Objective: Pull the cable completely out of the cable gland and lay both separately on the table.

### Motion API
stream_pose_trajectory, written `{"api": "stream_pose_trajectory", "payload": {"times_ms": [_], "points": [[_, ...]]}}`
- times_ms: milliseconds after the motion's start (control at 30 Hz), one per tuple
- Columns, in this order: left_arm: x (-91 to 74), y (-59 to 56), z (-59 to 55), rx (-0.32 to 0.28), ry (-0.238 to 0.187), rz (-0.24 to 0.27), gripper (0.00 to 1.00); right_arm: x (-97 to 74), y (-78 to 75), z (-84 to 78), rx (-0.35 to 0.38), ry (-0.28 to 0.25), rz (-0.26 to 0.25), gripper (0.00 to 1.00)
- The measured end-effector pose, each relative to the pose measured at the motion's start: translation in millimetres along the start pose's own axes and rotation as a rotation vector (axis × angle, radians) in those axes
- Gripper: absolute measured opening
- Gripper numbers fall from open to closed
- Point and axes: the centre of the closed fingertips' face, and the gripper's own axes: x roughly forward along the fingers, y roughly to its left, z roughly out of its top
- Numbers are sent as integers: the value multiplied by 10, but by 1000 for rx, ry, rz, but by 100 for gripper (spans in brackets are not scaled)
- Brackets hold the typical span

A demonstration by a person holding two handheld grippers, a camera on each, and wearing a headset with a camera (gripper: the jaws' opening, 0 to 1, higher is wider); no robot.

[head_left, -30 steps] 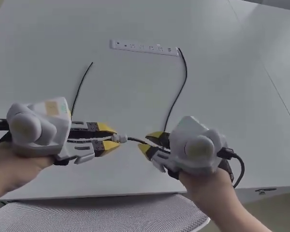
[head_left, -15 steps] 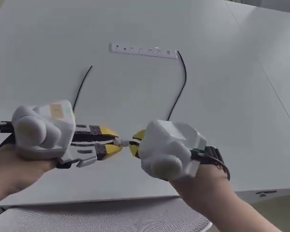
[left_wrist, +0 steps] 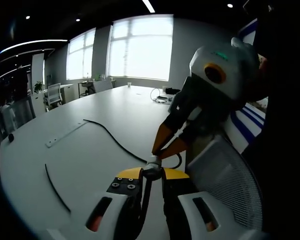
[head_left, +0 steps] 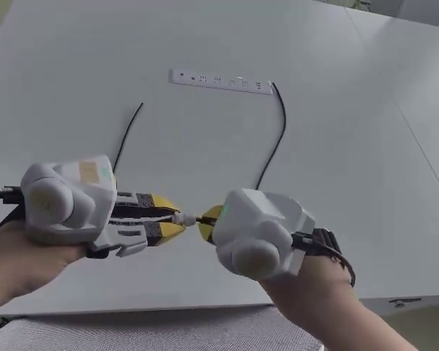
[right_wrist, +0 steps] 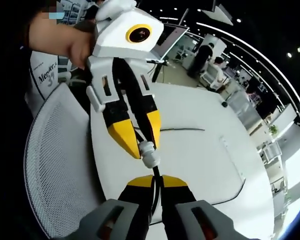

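Above the near edge of the table point(head_left: 205, 44), the two tongs meet tip to tip, and the task is, as I judge it, only at its beginning. The left tongs point(head_left: 173, 217) are closed on the white cable gland point(head_left: 181, 218), and the right tongs point(head_left: 207, 216) are closed on the black cable point(right_wrist: 157, 175) just beside the gland. The pull has not yet done its work. The cable passes through the gland, both are held in the air, and nothing is laid on the table. What remains is to draw the two apart until the cable is free, and then to put each down in a separate place. In the head view the body of the right gripper covers its own jaws, so the grip on the cable cannot be checked there. The right gripper view makes it plain – the cable runs down from the gland into the narrow gap between the yellow tips. It also shows a dark line going back between the jaws of the left tongs, which I take for the rest of the cable. The left gripper view shows the gland sitting between its own tips. The head view alone gives the far table – a white power strip point(head_left: 221, 80) with its cord point(head_left: 279, 128), and a thin black lead point(head_left: 128, 135) lying well apart from it
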Motion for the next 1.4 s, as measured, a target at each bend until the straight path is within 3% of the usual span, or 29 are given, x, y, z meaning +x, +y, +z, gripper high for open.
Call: {"api": "stream_pose_trajectory", "payload": {"times_ms": [167,333,500,733,1067,1167,1400], "points": [[-13,27,18,-4,-5,9,15,-19,-74,-71,89,-3,-9,0],[9,16,35,-12,-15,14,15,-45,-137,-146,223,-20,-10,0],[24,3,47,-10,-13,13,15,-57,-216,-317,375,-11,-31,0],[14,-15,61,-12,-15,13,15,-75,-315,-464,619,-68,-29,0],[27,-67,59,-14,-10,5,15,-57,-339,-738,885,-85,-28,0],[32,-70,52,-16,-11,5,15,-46,-328,-770,925,-88,-22,0],[16,-35,31,-23,-3,14,15,-61,-299,-730,931,-111,-17,1]]}}
